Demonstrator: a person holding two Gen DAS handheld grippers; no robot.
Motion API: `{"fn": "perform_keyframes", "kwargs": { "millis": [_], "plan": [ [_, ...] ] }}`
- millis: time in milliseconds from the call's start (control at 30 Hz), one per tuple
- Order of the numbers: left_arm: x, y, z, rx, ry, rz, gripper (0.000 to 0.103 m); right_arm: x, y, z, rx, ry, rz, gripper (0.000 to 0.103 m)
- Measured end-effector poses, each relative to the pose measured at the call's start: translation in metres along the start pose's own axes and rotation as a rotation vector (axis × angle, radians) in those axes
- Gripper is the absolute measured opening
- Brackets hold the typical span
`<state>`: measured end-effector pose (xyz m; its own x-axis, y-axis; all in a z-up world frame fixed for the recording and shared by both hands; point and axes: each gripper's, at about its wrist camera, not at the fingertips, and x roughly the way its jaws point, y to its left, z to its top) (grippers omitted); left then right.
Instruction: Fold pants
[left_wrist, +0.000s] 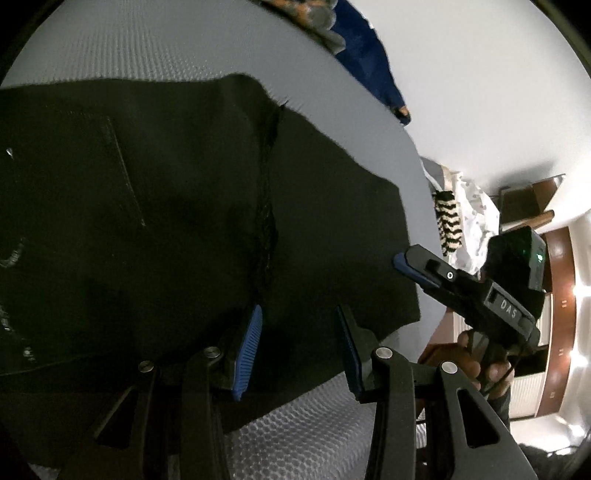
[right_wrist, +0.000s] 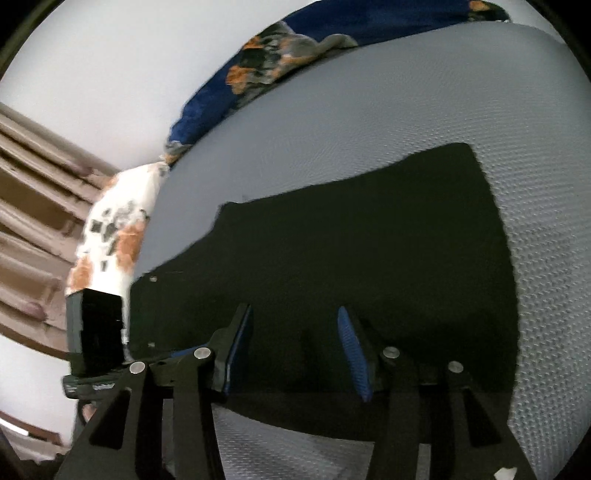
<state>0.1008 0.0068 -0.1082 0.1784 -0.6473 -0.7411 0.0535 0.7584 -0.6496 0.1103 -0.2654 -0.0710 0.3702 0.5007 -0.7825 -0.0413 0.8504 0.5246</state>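
The grey textured bed (right_wrist: 369, 110) fills most of both views, with a blue patterned blanket (right_wrist: 280, 62) bunched along its far edge. The black pants (right_wrist: 351, 240) lie spread flat on the middle of the bed, one hem end squared off toward the far right in the right wrist view; the left wrist view shows a seam (left_wrist: 267, 206) running up the cloth and a stitched pocket line (left_wrist: 125, 173) to its left.

The left claw (left_wrist: 299, 350) hangs over the near edge of the pants, its blue pads standing apart with cloth below them but nothing pinched. The right claw (right_wrist: 295, 350) is likewise parted over the dark fabric, and holds nothing; in the left wrist view its tip (left_wrist: 402, 264) sits at the right-hand edge of the pants, though blur and the dark cloth make it hard to say whether it touches them.

Judging from this, the risks lie in the pickup. Black fabric on black gives little sign of layers, so either claw may catch only the top ply, and the fold would then drag crooked. If the two claws grip at uneven points along the edge, the crease will skew. Lifting too fast could also slide the whole garment across the smooth bed rather than fold it.
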Motion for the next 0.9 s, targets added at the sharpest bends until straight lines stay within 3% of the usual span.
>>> {"fn": "perform_keyframes", "kwargs": {
  "millis": [300, 700, 900],
  "plan": [
    [0.013, -0.004, -0.003, -0.016, -0.014, -0.031, 0.042, 0.003, -0.006, -0.003, -0.02, -0.023, -0.053, 0.046],
    [0.022, -0.006, -0.001, -0.032, -0.039, -0.04, 0.012, 0.004, -0.01, -0.007, -0.055, -0.036, -0.107, 0.046],
    [0.015, -0.027, -0.003, 0.041, -0.083, 0.02, 0.009, 0.002, -0.009, -0.007, -0.067, -0.04, -0.121, 0.046]
  ]
}}
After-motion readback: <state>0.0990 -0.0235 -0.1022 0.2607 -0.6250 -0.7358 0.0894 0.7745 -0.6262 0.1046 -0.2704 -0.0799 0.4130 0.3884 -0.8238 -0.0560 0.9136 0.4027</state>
